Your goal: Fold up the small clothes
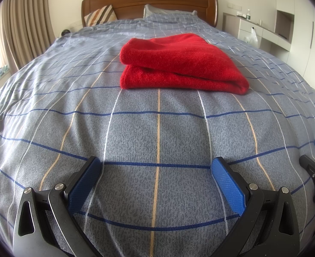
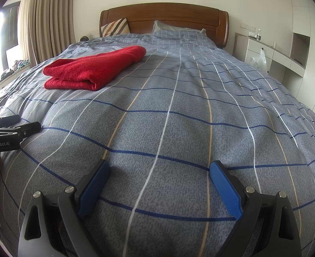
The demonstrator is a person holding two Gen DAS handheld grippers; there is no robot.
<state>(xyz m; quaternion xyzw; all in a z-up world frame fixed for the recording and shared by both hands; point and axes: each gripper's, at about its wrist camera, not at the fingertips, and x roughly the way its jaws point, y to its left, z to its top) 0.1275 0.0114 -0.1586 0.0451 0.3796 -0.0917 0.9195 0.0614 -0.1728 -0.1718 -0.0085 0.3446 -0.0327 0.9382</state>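
Note:
A red knit garment point(image 1: 179, 64) lies folded in layers on the grey checked bedcover point(image 1: 157, 132). It also shows in the right wrist view point(image 2: 93, 68), at the far left. My left gripper point(image 1: 156, 165) is open and empty, low over the cover, well short of the garment. My right gripper point(image 2: 159, 167) is open and empty, low over the cover, to the right of the garment. The right gripper's fingers point(image 1: 311, 165) show at the left view's right edge. The left gripper's fingers point(image 2: 18, 126) show at the right view's left edge.
A wooden headboard point(image 1: 149, 2) and pillows point(image 1: 99, 15) stand at the far end. Curtains point(image 1: 24, 25) hang at the left. A white desk unit point(image 1: 262, 30) with a plastic bag point(image 1: 252, 36) stands at the right.

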